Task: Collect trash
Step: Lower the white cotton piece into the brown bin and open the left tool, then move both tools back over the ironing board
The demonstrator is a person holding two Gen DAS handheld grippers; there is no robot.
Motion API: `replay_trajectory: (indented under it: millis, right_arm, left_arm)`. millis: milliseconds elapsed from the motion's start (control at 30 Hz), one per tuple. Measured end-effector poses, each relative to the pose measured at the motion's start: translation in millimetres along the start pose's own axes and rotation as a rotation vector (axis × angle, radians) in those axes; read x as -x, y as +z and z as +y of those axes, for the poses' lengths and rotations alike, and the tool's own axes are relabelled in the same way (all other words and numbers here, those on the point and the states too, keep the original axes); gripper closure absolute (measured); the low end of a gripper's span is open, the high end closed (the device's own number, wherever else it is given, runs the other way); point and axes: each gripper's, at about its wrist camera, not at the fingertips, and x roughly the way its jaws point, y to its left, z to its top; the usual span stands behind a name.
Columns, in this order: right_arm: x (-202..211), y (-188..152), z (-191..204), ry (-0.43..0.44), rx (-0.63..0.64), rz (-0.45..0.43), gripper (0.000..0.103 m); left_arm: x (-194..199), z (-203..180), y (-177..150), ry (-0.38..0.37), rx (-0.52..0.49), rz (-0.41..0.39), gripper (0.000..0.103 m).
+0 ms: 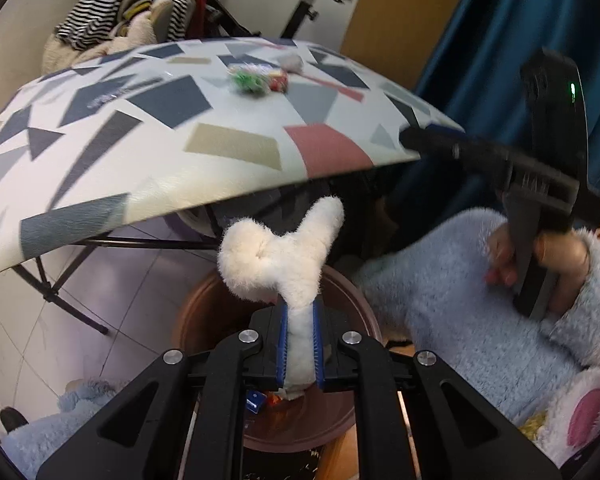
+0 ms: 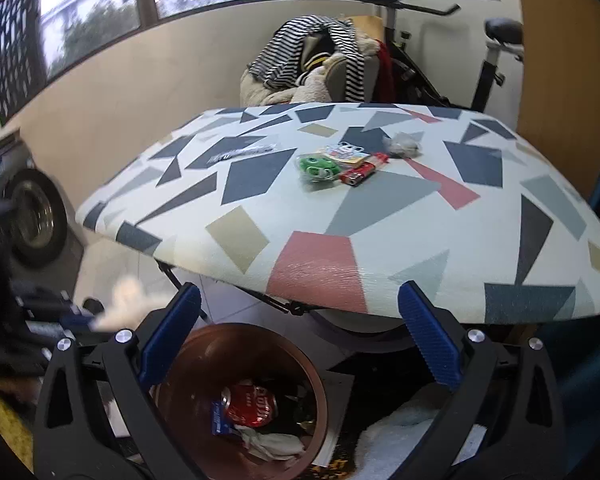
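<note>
Left gripper (image 1: 300, 344) pinches a fluffy white, forked fuzzy scrap (image 1: 284, 256) above the round brown bin (image 1: 204, 312), long axis pointing away. Right gripper (image 2: 300, 336) spread, holding nothing.

Tabletop (image 2: 236, 236): one green packet (image 2: 316, 167), one red wrapper (image 2: 360, 173), one cartoon-printed packet (image 2: 346, 151), one crumpled grey wad (image 2: 402, 145), one dark strip (image 2: 242, 152) at 9 o'clock. Bin (image 2: 188, 364): one red can (image 2: 252, 404), one white tissue clump (image 2: 272, 444). One fluffy white piece (image 1: 284, 256).
</note>
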Motion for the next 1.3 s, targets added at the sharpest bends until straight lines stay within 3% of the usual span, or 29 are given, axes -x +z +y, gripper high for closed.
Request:
replay_trajectory:
  millis: [167, 367, 433, 500, 733, 1133, 1300]
  right_arm:
    - [5, 1, -15, 0.003, -0.078, -0.013, 0.006]
    - [7, 0, -20, 0.001, -0.083, -0.018, 0.006]
    - [7, 0, -20, 0.001, -0.083, -0.017, 0.006]
    - [7, 0, -21, 0.0, -0.082, -0.016, 0.006]
    - [5, 0, -17, -0.01, -0.061, -0.006, 0.006]
    - [-10, 15, -2, -0.034, 0.009, 0.072, 0.006]
    - [-22, 25, -1, -0.033, 0.014, 0.087, 0.006]
  left_arm:
    - [-15, -6, 6, -0.037, -0.015, 0.017, 0.093]
    - [-40, -10, 13, -0.087, -0.024, 0.059, 0.09]
    - [-47, -13, 14, -0.109, -0.042, 0.066, 0.082]
    - [-46, -17, 15, -0.099, -0.065, 0.048, 0.042]
    - [-21, -3, 23, -0.03, -0.025, -0.036, 0.006]
    - [45, 65, 62, 0.185, 0.104, -0.227, 0.006]
    - [60, 92, 80, 0.219, 0.14, -0.273, 0.006]
